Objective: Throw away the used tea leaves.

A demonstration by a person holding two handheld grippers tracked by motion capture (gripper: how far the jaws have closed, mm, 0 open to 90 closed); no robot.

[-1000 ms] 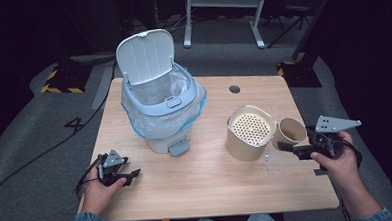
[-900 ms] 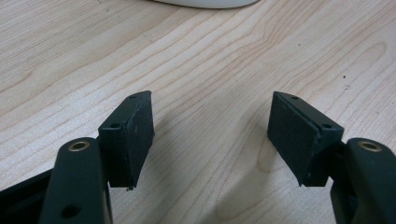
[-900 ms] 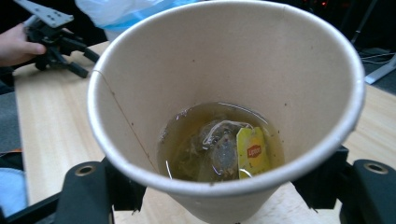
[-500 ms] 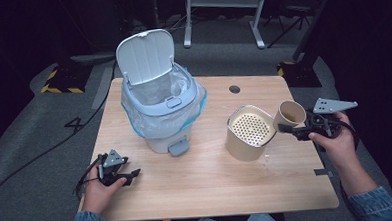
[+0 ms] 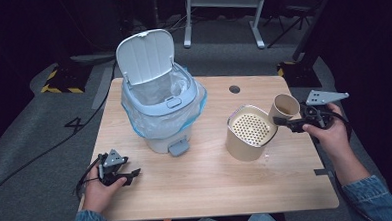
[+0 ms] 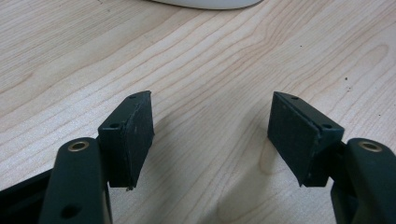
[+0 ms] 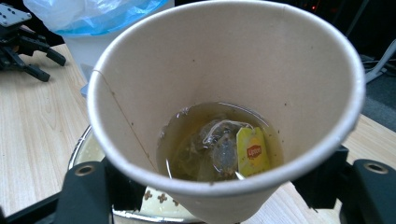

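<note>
My right gripper [image 5: 283, 120] is shut on a tan paper cup [image 5: 284, 106], held in the air just right of a cream container with a perforated strainer top [image 5: 250, 130]. The right gripper view looks into the cup [image 7: 224, 84]: brownish tea and a tea bag with a yellow tag [image 7: 252, 150] lie at its bottom, and the strainer container's rim [image 7: 88, 149] shows below it. My left gripper [image 5: 129, 174] rests on the table at the front left, open, its pads [image 6: 135, 135] wide apart over bare wood.
A light blue pedal bin [image 5: 158, 104] with a plastic liner stands at the table's back left, its lid up. The wooden table [image 5: 212, 185] has a round cable hole [image 5: 234, 89] near its far edge. A desk frame stands on the dark floor beyond.
My right hand has carried the cup up and toward the far side, bringing it beside the strainer container's top edge. The left hand has kept still.
</note>
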